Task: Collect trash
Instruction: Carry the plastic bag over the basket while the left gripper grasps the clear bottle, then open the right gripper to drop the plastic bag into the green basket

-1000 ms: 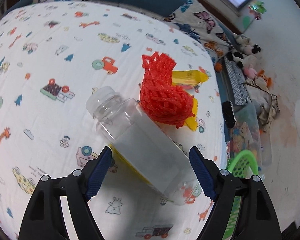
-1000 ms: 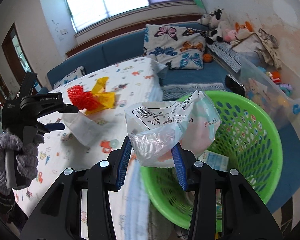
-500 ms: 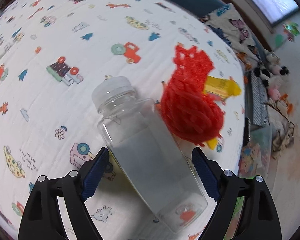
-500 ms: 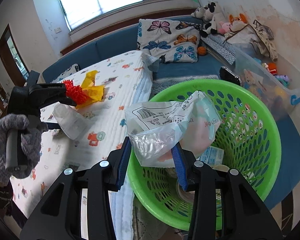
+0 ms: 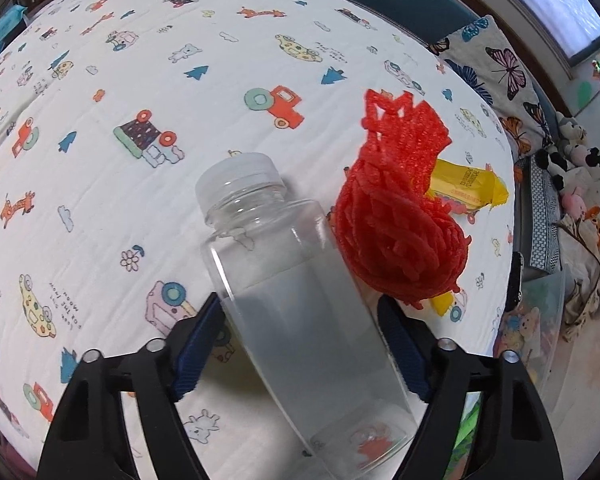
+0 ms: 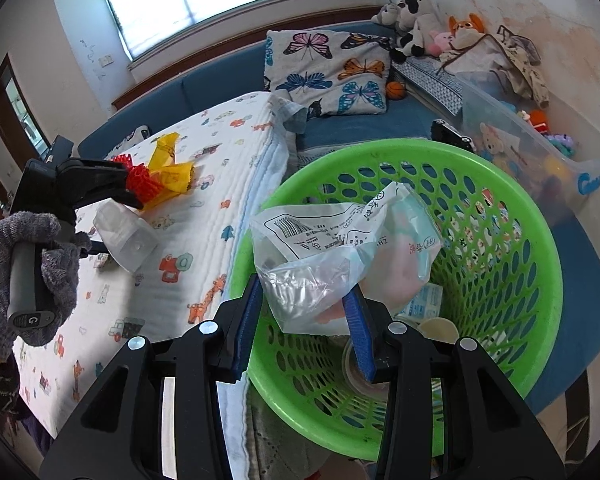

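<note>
A clear plastic bottle [image 5: 296,280] with a white cap lies on the cartoon-print bedspread [image 5: 140,80]. My left gripper [image 5: 302,332] is open with one finger on each side of the bottle's body, close to it. A red foam net [image 5: 400,216] and a yellow wrapper [image 5: 468,184] lie just beyond the bottle. My right gripper [image 6: 302,320] is shut on a clear printed plastic bag [image 6: 340,248] and holds it over the green basket [image 6: 532,280]. The right wrist view also shows the bottle [image 6: 124,236] and the left gripper [image 6: 100,184].
The green basket stands off the bed's edge and holds a carton and cups [image 6: 428,312]. A butterfly pillow [image 6: 332,72], plush toys [image 6: 420,20] and a clear toy bin [image 6: 540,136] lie along the blue sofa beyond. A gloved hand [image 6: 24,264] holds the left gripper.
My left gripper has moved forward so its fingers now flank the bottle closely. My right gripper has carried the plastic bag from the bed's edge to over the basket.
</note>
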Motion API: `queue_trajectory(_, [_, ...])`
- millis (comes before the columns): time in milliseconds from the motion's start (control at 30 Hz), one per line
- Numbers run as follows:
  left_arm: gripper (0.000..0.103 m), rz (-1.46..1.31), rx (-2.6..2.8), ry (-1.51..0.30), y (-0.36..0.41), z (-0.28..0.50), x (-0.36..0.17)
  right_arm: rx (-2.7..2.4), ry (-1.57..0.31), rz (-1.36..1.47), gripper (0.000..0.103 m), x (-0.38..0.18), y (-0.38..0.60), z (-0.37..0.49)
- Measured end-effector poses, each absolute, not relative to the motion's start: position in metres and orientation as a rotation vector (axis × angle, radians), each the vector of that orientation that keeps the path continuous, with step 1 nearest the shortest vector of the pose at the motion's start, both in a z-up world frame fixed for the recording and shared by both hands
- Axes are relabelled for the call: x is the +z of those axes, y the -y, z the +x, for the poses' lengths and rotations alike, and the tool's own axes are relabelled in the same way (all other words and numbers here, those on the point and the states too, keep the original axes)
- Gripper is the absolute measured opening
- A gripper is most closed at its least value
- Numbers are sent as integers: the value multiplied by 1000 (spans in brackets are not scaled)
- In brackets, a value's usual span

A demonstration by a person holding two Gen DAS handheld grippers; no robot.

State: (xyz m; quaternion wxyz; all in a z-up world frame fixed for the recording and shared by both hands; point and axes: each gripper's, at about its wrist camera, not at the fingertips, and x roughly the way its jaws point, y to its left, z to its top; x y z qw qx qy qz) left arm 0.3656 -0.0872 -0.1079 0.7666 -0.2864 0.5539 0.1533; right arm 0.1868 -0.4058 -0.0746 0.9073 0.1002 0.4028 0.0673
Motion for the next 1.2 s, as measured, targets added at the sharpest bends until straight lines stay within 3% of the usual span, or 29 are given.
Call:
queue_trajectory(433, [70, -624, 217, -1185, 78, 338, -103, 116, -827, 210, 42, -71, 410, 180])
queue_trajectory(1200, [64, -384, 17, -971, 62, 270, -45, 14, -883, 243, 43, -93, 430, 186])
